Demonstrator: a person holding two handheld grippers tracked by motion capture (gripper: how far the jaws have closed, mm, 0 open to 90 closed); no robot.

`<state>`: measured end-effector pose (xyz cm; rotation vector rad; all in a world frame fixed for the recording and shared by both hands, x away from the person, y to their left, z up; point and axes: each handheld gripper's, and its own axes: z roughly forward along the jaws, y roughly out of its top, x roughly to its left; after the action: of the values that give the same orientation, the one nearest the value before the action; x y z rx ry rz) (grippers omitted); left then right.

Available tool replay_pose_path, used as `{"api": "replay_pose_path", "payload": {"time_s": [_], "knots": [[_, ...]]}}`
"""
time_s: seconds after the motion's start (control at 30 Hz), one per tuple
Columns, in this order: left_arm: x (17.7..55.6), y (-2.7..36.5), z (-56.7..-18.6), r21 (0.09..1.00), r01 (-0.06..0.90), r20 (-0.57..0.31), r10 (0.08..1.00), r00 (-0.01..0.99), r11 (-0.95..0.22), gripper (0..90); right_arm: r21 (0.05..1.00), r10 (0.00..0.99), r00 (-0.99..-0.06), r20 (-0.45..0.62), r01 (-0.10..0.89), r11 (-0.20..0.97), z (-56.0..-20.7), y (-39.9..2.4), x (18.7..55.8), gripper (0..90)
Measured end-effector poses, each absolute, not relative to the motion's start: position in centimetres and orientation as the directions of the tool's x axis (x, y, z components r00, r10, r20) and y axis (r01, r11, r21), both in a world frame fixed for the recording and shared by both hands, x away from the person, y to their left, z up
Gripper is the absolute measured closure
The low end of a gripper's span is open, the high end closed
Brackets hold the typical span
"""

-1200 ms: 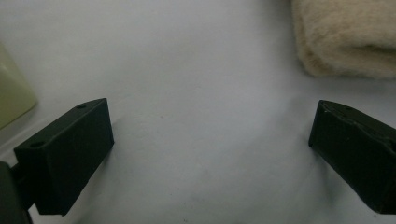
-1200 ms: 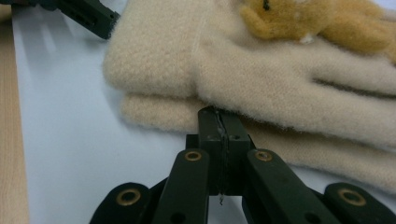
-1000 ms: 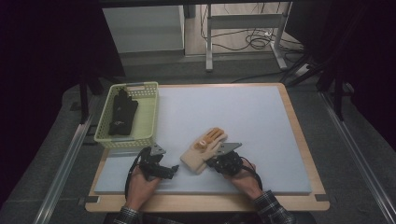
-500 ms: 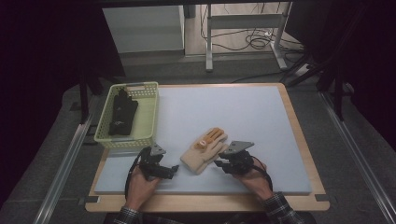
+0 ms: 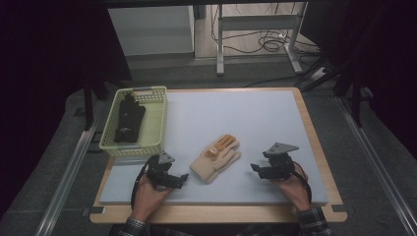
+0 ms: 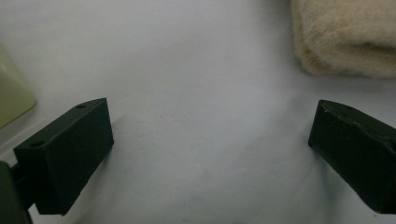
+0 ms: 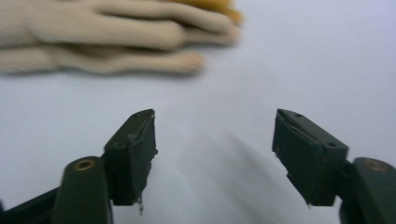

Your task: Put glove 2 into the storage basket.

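A: Fig. 1, high view. Where does the pair of cream gloves [image 5: 215,159] lie?

B: On the pale mat [image 5: 246,123], stacked, well to the right of the green basket [image 5: 156,120], which holds dark items [image 5: 127,123]. The cuff end points toward me and the orange-tipped fingers point away. Taking the gloves as landmark, my left gripper [image 5: 182,179] rests just left of the cuff and my right gripper [image 5: 254,168] stands apart to the right.

A: State of the jaws?

B: My right jaws have just been opening and are now wide apart, with nothing between them; the right gripper view shows bare mat in the gap and the glove fingers [image 7: 140,60] beyond. My left jaws are spread too, holding nothing; the left gripper view shows the cuff [image 6: 348,37] just past one jaw.

A: How should the step be done well?

B: In my judgement the gloves sit released, so the next grip falls to my left gripper. I would slide one jaw under the cuff edge and pinch both layers together, since a shallow bite would likely lift only the top glove.
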<state>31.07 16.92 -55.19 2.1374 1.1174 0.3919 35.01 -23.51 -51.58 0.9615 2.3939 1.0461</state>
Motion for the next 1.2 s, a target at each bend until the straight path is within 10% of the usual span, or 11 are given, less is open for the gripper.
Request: {"api": "replay_pose_path", "payload": {"time_s": [1.2], "knots": [[31.8, 14.4, -51.2, 0.717, 0.538, -0.097, 0.701, 0.706, -0.443, 0.0, 0.727, 0.794, -0.605, -0.054, 0.521, 0.447, -53.1, -27.1, 35.7, 14.9]]}}
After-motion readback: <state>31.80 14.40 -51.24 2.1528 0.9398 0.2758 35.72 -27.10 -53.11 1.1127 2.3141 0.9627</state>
